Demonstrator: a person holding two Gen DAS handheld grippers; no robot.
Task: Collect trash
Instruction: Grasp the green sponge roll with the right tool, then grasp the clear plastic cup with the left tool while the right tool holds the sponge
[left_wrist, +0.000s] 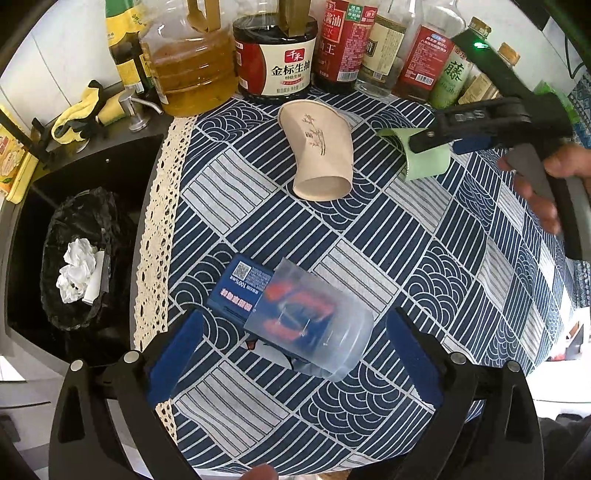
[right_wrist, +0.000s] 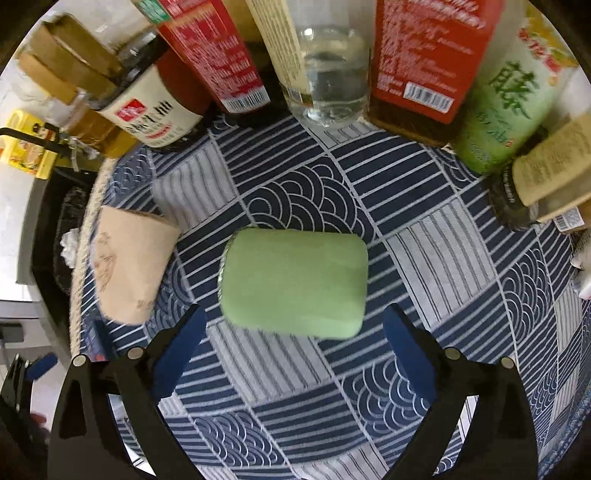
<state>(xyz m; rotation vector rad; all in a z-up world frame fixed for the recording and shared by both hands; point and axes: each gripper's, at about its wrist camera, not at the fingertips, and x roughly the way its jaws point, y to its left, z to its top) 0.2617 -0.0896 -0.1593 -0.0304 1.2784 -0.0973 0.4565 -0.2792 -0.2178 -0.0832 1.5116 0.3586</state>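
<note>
Both grippers gape wide, holding nothing: left gripper (left_wrist: 291, 354) over a half-hidden blue box (left_wrist: 240, 291), right gripper (right_wrist: 291, 343) above a blurred green cup (right_wrist: 293, 282).

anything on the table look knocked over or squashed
Yes. The beige paper cup lies on its side on the tablecloth, bent and crumpled. A clear plastic cup also lies tipped over, resting across a blue box. The green cup lies on its side too. The bottles behind stand upright.
</note>
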